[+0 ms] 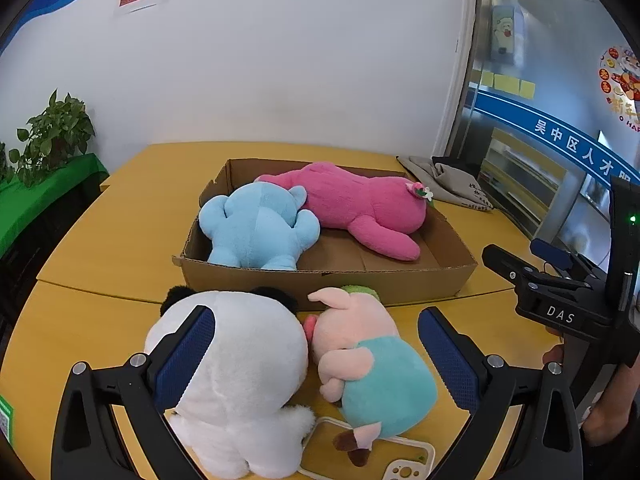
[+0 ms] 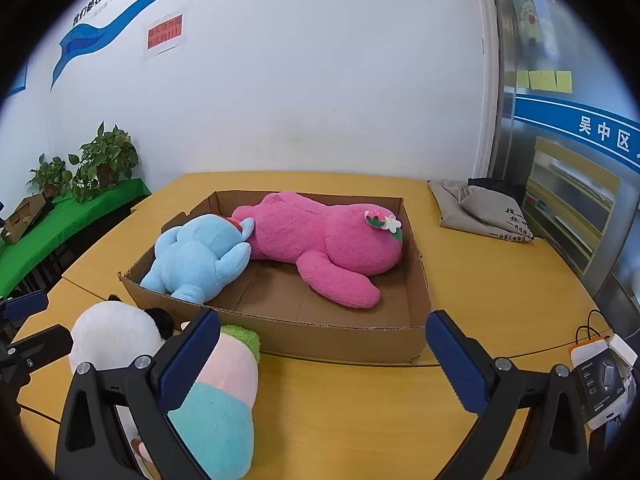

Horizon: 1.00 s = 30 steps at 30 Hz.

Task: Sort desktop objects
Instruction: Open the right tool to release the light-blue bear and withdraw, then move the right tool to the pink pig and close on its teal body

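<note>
Cardboard box [image 1: 326, 280] sits mid-counter [image 1: 100, 232], open top; blue plush [image 1: 256, 226] lies at its left end, pink plush [image 1: 360, 204] along the far side, bare floor left at the near right. Still outside, just near of the box wall: panda plush [image 1: 236, 364] and pig plush [image 1: 360, 360], touching side by side, pig to the right, its feet resting on a phone case [image 1: 416, 460]. Left gripper [image 1: 316, 360] spread wide, holding nothing, its pads flanking both toys; right gripper [image 2: 322, 360] also spread wide and empty, over bare counter right of the pig. Step in hand looks like the pick of one toy. To do it well: centre on a single body, probably the panda, so the pig is not pinched along; close on the thick torso, not an ear; lift clear of the box wall; set down in the bare corner. Whether the case sticks to the pig's feet is unclear from here.
</note>
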Motion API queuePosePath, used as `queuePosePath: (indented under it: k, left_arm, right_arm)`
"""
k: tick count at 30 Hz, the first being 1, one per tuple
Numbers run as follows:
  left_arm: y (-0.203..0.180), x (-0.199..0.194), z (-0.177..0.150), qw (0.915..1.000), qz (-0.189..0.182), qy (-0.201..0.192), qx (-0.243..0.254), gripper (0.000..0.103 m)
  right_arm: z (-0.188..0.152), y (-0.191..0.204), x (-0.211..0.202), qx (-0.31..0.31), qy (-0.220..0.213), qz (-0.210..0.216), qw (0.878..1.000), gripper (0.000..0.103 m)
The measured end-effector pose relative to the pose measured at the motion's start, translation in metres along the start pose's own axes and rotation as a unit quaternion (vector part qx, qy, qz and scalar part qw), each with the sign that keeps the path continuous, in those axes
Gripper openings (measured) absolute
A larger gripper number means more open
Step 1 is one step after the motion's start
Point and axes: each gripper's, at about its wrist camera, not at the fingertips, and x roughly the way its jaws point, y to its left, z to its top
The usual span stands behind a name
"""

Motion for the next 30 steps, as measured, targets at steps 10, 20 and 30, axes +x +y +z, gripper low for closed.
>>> queuePosePath:
  k: [10,20,30]
  left_arm:
    - [-0.007,0.01,-0.006,0.9999,-0.004,0.013,0.0,0.103]
    - [-0.01,0.013,-0.011,0.9998,-0.01,0.018,-0.001,0.103]
    - [-0.007,0.016,-0.012,0.9997,-0.016,0.02,-0.004,0.103]
  right_arm:
    - [-0.008,-0.006,0.006,0.015,0.014,0.005,1.0,0.103]
    - [-0.01,-0.004,0.001,0.008,0.015,0.005,1.0,0.103]
    - [-0.018,0.001,0.008,0.013,0.029,0.017,0.999,0.103]
